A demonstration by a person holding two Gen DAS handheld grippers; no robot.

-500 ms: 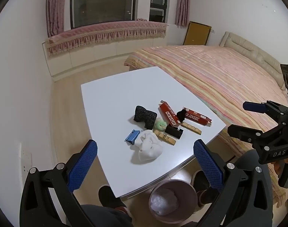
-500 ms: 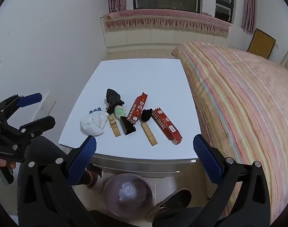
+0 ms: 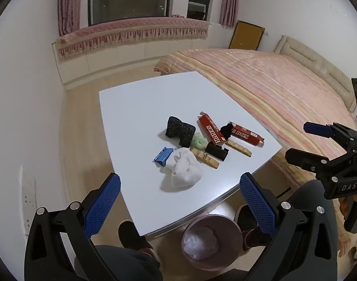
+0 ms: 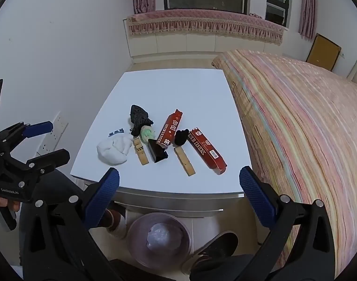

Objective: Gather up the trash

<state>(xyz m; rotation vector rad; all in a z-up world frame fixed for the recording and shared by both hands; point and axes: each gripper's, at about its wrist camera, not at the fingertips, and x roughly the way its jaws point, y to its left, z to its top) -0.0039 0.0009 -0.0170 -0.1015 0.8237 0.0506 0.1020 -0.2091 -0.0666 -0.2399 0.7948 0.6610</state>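
Note:
A white table (image 3: 136, 107) (image 4: 178, 86) holds a cluster of trash: a crumpled white tissue (image 3: 185, 173) (image 4: 113, 149), two red boxes (image 3: 210, 130) (image 4: 205, 148), a black mesh piece (image 3: 179, 130) (image 4: 138, 116), a green wad (image 3: 199, 140), a blue scrap (image 3: 163, 156), wooden sticks (image 3: 205, 158) (image 4: 184, 160) and a black clip (image 3: 217, 151) (image 4: 157, 151). A pink bin (image 3: 210, 241) (image 4: 158, 238) with a white bag stands on the floor below the near table edge. My left gripper (image 3: 179, 201) and right gripper (image 4: 179, 195) are open and empty, held above the near edge.
A striped bed (image 3: 284, 89) (image 4: 307, 126) runs along the table's right side. A white wall with a socket (image 4: 53, 132) is on the left. The person's feet (image 4: 216, 245) are by the bin. A window bench (image 3: 131, 37) is at the back.

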